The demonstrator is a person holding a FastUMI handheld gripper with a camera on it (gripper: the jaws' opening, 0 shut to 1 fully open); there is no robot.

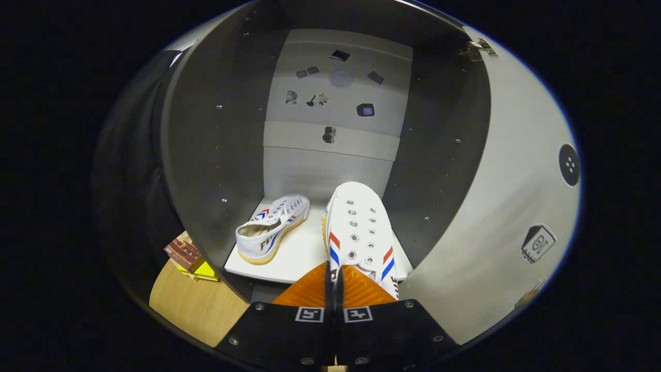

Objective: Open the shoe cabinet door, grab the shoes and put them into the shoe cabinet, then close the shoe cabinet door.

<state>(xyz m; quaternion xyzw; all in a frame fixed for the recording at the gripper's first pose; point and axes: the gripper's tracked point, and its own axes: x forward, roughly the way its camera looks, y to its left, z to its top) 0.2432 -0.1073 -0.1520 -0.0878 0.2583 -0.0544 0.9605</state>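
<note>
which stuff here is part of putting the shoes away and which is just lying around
Part of the job:
- shoe cabinet, its door open
- white shoe held at the heel by the gripper, over the shelf
- second white shoe already lying on the shelf

Just lying about:
- brick-patterned and yellow blocks on the wooden floor beside the cabinet

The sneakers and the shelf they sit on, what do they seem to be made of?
The sneaker in the tongs looks like white canvas: matte woven upper, metal-looking eyelets, red and blue stripes. The orange tongs are closed on its heel end. The second sneaker matches, with a yellowish, probably rubber sole. The shelf looks like smooth white laminated board, though painted wood is possible.
</note>
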